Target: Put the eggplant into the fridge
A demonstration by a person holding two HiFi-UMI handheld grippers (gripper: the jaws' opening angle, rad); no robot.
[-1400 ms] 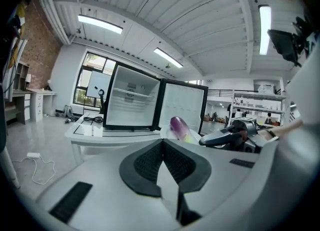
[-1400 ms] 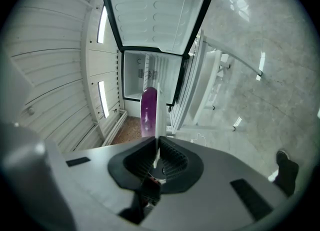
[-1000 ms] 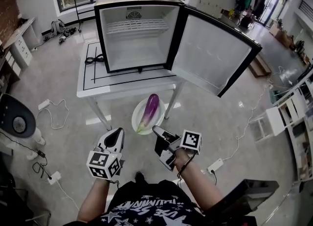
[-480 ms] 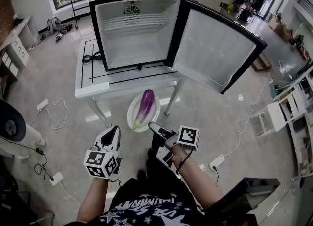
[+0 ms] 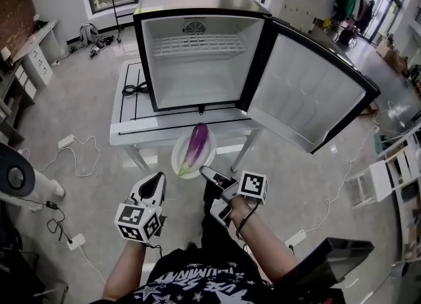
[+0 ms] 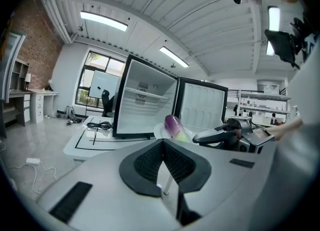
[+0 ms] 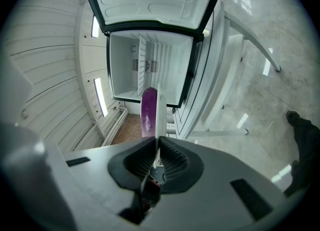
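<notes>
**A:** How will the eggplant point(image 5: 198, 142) handle?

**B:** My guess is light to middling in weight, firm, with a glossy skin that would slide under hard pads. It is long and round, so it can roll, and a hard squeeze would bruise it.

**A:** Where would you take hold?

**B:** Across the thick middle, if it were taken directly, but here it is not. It lies lengthwise on a white plate point(image 5: 177, 159), and the right tool point(image 5: 205, 173) is clenched on the plate's near rim. In the right gripper view the thin rim runs edge-on between the pressed pads, with the eggplant point(image 7: 148, 106) just beyond them, untouched.

**A:** Any risk in that hold?

**B:** I think so. The load sits out past a single-rim pinch, so the plate could droop and the eggplant could roll off.

**A:** And the left tool point(image 5: 156, 181)?

**B:** It is closed on nothing. It hangs just to the left of the plate, apart from it.

**A:** Where is the fridge point(image 5: 197, 66) in all this?

**B:** It stands on the white worktop point(image 5: 131, 124), with its door point(image 5: 309, 92) swung wide to the right. Inside I see only a wire shelf point(image 5: 194, 41) up top. The plate is held in the air by the worktop's front edge, short of the opening. The eggplant's purple end points toward the fridge.
</notes>
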